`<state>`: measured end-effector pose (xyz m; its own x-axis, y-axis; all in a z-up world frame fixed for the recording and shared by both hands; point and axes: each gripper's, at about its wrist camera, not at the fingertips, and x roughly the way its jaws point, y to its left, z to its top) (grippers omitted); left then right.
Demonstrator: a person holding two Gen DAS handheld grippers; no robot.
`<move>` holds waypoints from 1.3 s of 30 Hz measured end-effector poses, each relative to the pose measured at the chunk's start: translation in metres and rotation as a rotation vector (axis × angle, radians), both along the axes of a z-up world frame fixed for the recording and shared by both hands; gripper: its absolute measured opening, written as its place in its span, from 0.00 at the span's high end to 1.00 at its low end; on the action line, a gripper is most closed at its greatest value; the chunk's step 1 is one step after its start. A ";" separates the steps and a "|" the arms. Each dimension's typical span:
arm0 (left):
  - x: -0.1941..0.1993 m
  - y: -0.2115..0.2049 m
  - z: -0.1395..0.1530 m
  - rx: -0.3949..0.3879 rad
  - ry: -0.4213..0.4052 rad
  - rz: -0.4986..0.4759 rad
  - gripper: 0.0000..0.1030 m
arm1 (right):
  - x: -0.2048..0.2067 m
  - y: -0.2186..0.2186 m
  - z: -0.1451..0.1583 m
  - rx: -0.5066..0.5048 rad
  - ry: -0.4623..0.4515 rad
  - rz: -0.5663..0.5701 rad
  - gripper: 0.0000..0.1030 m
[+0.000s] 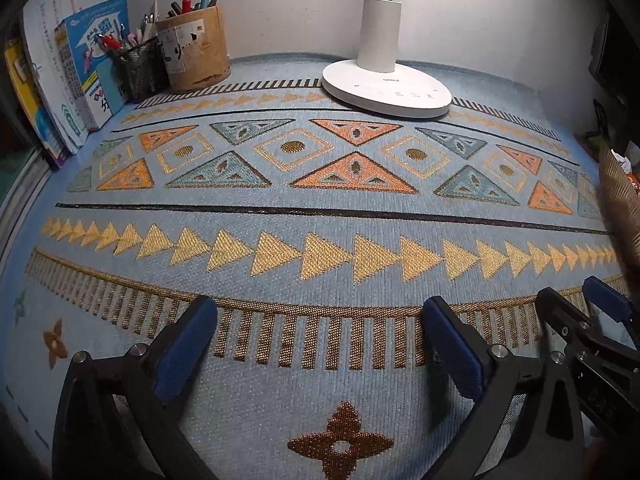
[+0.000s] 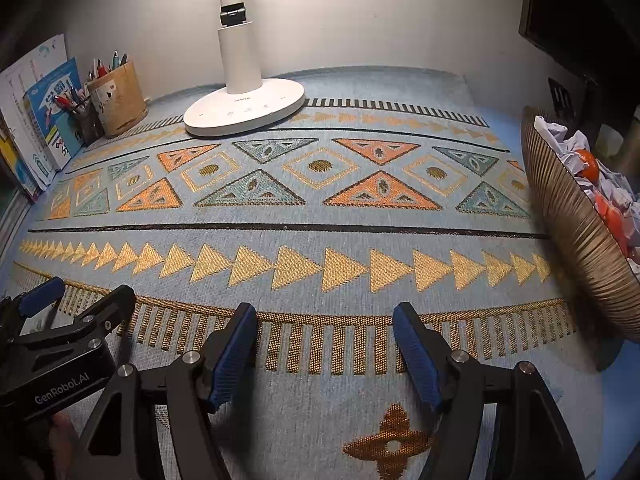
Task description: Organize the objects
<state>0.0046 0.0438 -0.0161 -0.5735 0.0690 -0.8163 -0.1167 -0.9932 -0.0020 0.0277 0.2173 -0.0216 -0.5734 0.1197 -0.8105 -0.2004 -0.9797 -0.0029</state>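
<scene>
Left gripper (image 1: pixel 320 328) has its blue pads spread wide with only bare mat (image 1: pixel 320 380) between them; nothing grasped. Right gripper (image 2: pixel 325 336) stands released as well, pads apart at a narrower gap, only mat beneath them. The two grippers sit side by side, the right one just off the left gripper's right finger, both pointing steeply down over the near edge of the blue patterned mat. A brown four-petal motif lies just below and between the left fingers; in the right wrist view a similar motif sits under the right finger. Ahead of both sets of fingers run a fringe of gold bars, then a row of gold triangles, then a band of orange and teal triangles and diamonds. Right of the right fingers and further out stands a ribbed bowl (image 2: pixel 576 240), tilted toward the camera by the lens, filled with crumpled paper (image 2: pixel 560 136) and orange pieces (image 2: pixel 588 164). Far ahead, a white lamp (image 1: pixel 386 88) rests on the mat against the wall. Far left of the left fingers: mesh cup (image 1: pixel 142 68) with pens, wooden holder (image 1: pixel 196 56) with more pens, and upright books (image 1: pixel 76 80).
</scene>
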 end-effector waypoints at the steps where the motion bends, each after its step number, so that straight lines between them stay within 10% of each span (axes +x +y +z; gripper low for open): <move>1: 0.000 0.000 0.000 -0.001 -0.001 -0.001 0.00 | 0.000 0.000 0.000 0.000 0.000 -0.003 0.32; 10: 0.003 -0.001 -0.001 0.000 0.012 -0.031 0.00 | -0.001 0.011 -0.004 -0.040 -0.027 -0.055 0.00; 39: 0.002 -0.001 -0.001 0.002 0.011 -0.033 0.00 | 0.000 0.003 -0.006 -0.006 -0.039 -0.044 0.00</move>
